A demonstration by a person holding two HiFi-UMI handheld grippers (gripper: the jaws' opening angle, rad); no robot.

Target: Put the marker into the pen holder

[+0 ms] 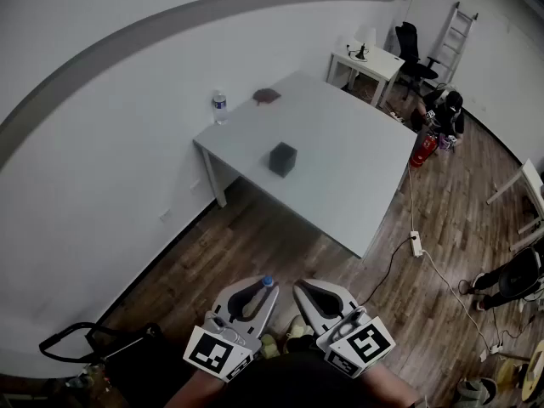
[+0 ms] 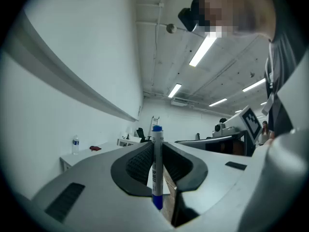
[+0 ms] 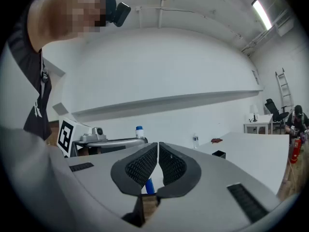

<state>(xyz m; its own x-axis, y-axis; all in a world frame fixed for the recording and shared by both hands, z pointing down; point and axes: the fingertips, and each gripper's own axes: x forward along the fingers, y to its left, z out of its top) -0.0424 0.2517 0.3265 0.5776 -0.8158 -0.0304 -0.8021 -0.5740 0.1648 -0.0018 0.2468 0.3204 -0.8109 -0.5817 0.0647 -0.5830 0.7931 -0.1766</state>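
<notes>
A white marker with a blue cap (image 2: 157, 166) stands upright between the jaws of my left gripper (image 2: 157, 161), which is shut on it; its blue cap (image 1: 267, 281) shows at the bottom of the head view. My left gripper (image 1: 252, 298) and right gripper (image 1: 316, 298) are held close to the person's body, far from the table. The right gripper (image 3: 158, 162) is shut with nothing between its pads. The pen holder (image 1: 283, 159), a small dark cube-shaped cup, stands on the grey table (image 1: 340, 177) near its left end.
A water bottle (image 1: 220, 107) and a small reddish-brown object (image 1: 267, 96) sit at the table's far left edge. A power strip and cable (image 1: 416, 243) lie on the wooden floor to the right. Beyond are a white desk (image 1: 367, 61), an office chair, a ladder and a crouching person (image 1: 444, 113).
</notes>
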